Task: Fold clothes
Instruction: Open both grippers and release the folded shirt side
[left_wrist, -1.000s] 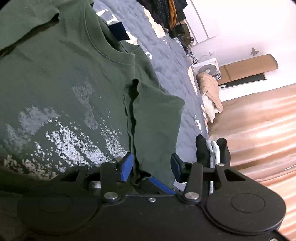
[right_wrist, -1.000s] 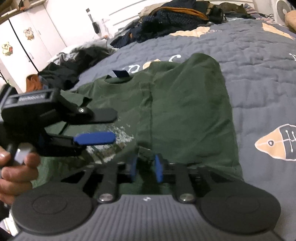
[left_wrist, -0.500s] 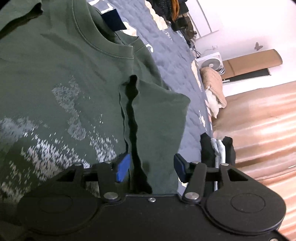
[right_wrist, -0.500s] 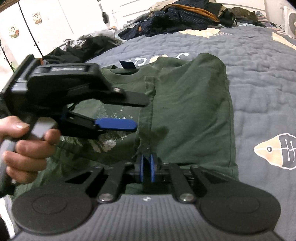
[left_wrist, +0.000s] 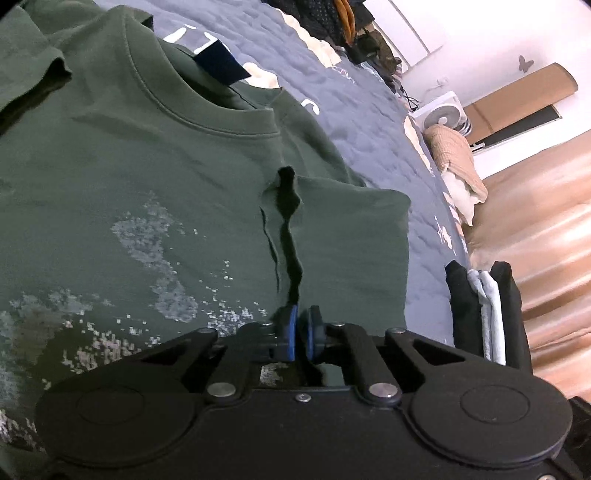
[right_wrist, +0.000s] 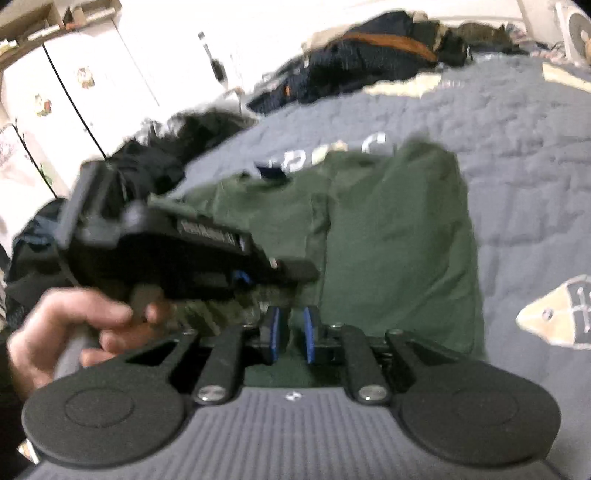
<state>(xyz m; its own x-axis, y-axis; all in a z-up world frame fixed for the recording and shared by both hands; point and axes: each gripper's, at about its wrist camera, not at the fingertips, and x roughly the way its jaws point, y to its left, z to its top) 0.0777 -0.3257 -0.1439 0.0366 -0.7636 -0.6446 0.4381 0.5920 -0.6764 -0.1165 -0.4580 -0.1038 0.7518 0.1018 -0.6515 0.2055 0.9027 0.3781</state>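
Note:
A dark green T-shirt (left_wrist: 155, 192) with a worn white print lies on the grey-blue quilt (left_wrist: 369, 110), its right side folded inward. My left gripper (left_wrist: 300, 334) is shut on the inner edge of that folded flap (left_wrist: 351, 240), down near the print. In the right wrist view the T-shirt (right_wrist: 399, 243) lies ahead, and my right gripper (right_wrist: 291, 334) sits at its near hem. Its jaws are opening, with green cloth showing in the gap and the pads apart from it. The left gripper's body (right_wrist: 177, 254), held by a hand (right_wrist: 74, 325), reaches in from the left.
A stack of folded clothes (left_wrist: 484, 314) stands at the quilt's right edge. Heaps of dark clothing (right_wrist: 369, 62) lie at the far end of the bed. A small fan (left_wrist: 441, 118) and a beige bundle (left_wrist: 454, 158) sit beyond the bed, white cupboards (right_wrist: 55, 85) behind.
The left gripper's jaws went from wide apart to shut on the flap's edge. The right gripper's pads, pinched on the hem half a second ago, have parted. The left gripper shifted right across the shirt.

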